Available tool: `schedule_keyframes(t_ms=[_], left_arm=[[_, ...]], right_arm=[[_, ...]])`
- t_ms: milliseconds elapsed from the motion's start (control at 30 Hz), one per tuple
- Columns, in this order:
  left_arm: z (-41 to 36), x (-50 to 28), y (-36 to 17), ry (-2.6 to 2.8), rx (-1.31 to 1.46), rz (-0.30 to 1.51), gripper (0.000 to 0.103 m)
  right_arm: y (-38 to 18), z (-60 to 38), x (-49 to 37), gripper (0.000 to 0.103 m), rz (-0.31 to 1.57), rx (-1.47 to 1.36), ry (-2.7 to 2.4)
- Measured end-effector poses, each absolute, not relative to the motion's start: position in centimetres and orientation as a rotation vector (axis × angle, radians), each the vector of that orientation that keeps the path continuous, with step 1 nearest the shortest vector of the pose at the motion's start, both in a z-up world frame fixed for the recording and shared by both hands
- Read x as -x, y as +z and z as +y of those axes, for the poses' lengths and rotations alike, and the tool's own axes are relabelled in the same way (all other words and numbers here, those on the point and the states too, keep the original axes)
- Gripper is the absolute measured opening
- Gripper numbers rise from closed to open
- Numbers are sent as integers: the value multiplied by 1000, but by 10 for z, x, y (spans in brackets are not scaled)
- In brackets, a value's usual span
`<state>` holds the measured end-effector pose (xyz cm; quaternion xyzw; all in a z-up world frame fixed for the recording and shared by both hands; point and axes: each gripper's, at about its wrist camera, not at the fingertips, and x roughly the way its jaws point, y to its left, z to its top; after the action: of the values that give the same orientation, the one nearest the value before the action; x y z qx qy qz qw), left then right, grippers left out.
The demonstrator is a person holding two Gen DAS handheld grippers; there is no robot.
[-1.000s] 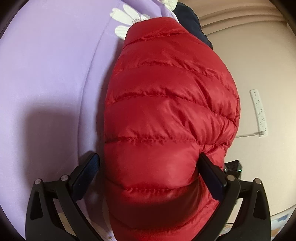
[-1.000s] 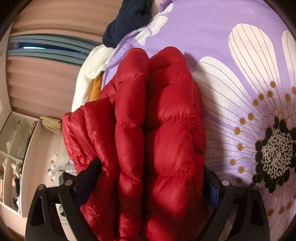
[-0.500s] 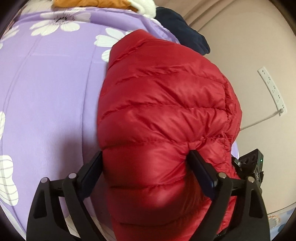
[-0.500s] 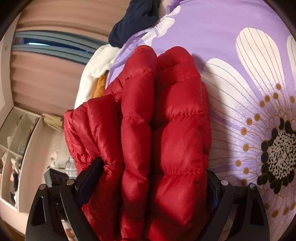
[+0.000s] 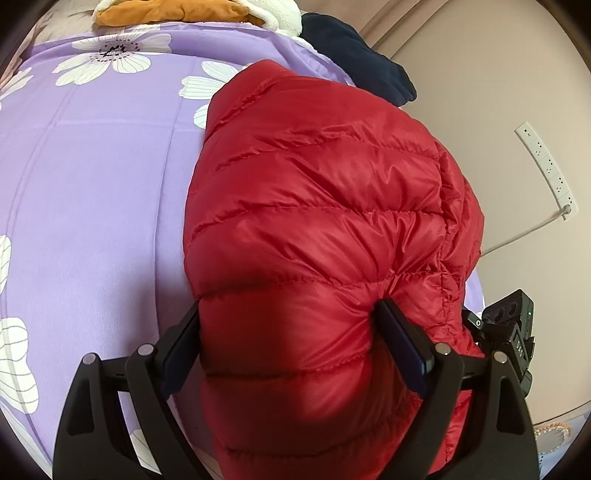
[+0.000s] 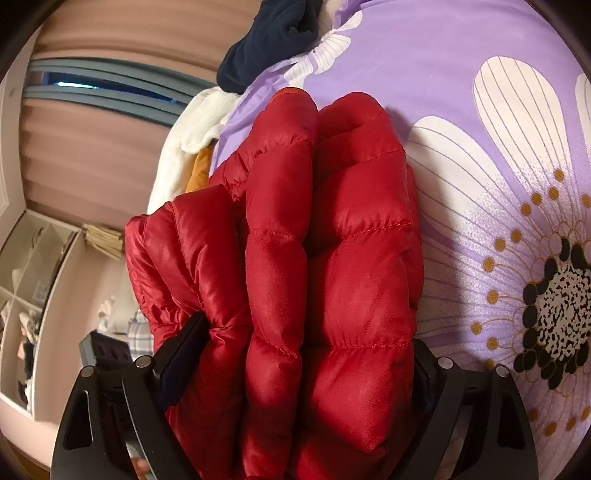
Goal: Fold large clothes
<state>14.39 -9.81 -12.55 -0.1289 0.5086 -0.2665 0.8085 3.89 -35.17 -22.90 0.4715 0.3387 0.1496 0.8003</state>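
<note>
A red quilted down jacket (image 5: 325, 229) is bunched in thick folds over a purple bedspread (image 5: 92, 206) printed with white flowers. My left gripper (image 5: 288, 314) is shut on a fat fold of the jacket, its fingers pressing into the padding. My right gripper (image 6: 306, 332) is shut on several stacked folds of the same jacket (image 6: 332, 240), beside a large white flower print (image 6: 517, 206). The other gripper's body (image 5: 513, 332) shows at the jacket's right edge in the left wrist view.
A dark navy garment (image 5: 354, 48), a white fleece item (image 5: 280, 18) and an orange garment (image 5: 166, 11) lie at the bed's far end. A power strip (image 5: 546, 170) hangs on the wall. Curtains (image 6: 103, 147) and shelves (image 6: 33, 295) stand beyond the bed.
Both grippers keep their hold on the jacket. The left view has tilted up and back, showing more bedspread and the clothes pile. The right view shifted slightly.
</note>
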Motion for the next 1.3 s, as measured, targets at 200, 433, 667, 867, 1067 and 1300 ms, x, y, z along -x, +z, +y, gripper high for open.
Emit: schedule_keyframes(t_ms=[200,433,667,867,1067,1300], left_arm=[[-100,-141,-122,-573,257,1075,90],[-99,-139,-121,-563,253,1072,88],[-105,-136,-115,-540,205,1058,85],[-107,-133,-114,-516,185,1042,80],[-110,-126,-110,-503,159,1019,77],[-110,-120,-108,-505,151,1006,76]], right_arm=[[-224,-348,-33,86,713,-992,287],[-220,-347,-32,79,705,-963,257],[-211,-341,-30,70,698,-892,228],[-206,-337,-26,65,680,-835,209],[-201,-333,-22,58,646,-779,188],[-195,-330,-18,55,615,-722,177]])
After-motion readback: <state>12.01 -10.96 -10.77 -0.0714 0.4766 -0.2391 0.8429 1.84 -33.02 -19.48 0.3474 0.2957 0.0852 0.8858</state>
